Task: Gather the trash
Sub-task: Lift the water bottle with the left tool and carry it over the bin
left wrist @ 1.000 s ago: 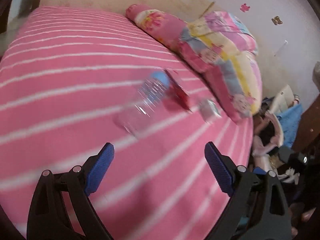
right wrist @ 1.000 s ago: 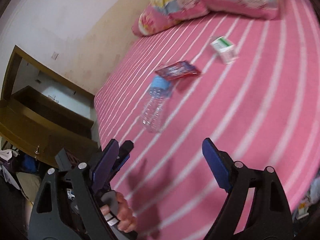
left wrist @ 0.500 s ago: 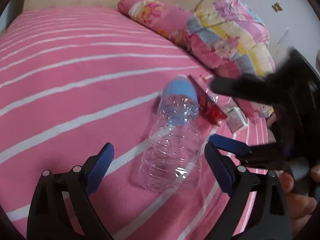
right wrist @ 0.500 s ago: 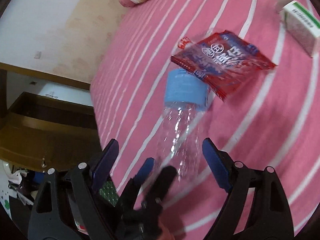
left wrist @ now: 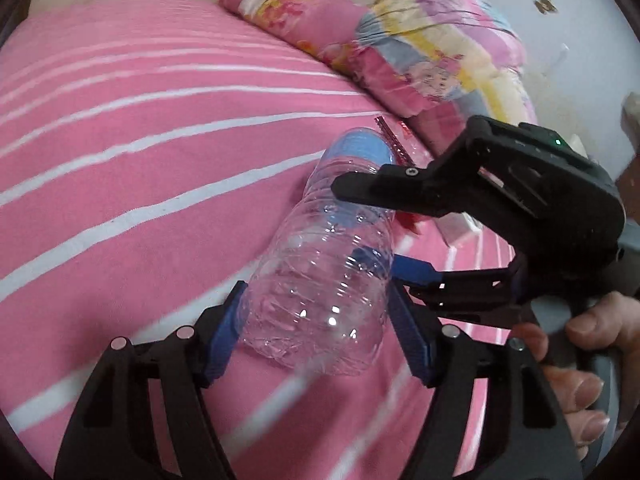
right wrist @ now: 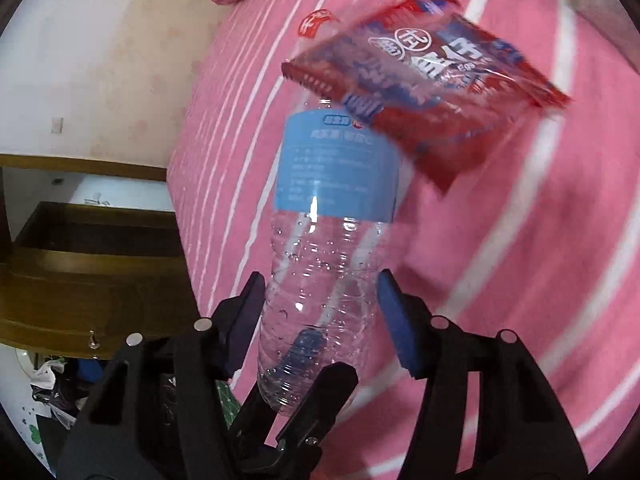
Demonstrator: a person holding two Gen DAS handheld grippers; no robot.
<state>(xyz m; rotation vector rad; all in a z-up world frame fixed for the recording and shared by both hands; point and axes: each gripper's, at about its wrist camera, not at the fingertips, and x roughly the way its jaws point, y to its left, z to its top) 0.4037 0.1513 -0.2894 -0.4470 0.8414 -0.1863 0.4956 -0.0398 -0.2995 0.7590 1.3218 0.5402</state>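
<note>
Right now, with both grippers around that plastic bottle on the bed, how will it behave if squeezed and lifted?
The bottle looks empty and clear, so probably very light. Its thin ribbed wall may buckle or crackle under the pads. Lying on its side on the soft bed, it could roll or slip out if released.

Everything's sitting on a bed (left wrist: 140, 184) wearing a pink sheet with thin white stripes. A clear plastic bottle (left wrist: 320, 280) with a light blue label is lying on its side on the sheet, and a red snack wrapper (right wrist: 424, 92) is resting right at its top end, overlapping it. Pillows (left wrist: 420, 64) in pink cartoon prints are piling up along the far edge.
</note>
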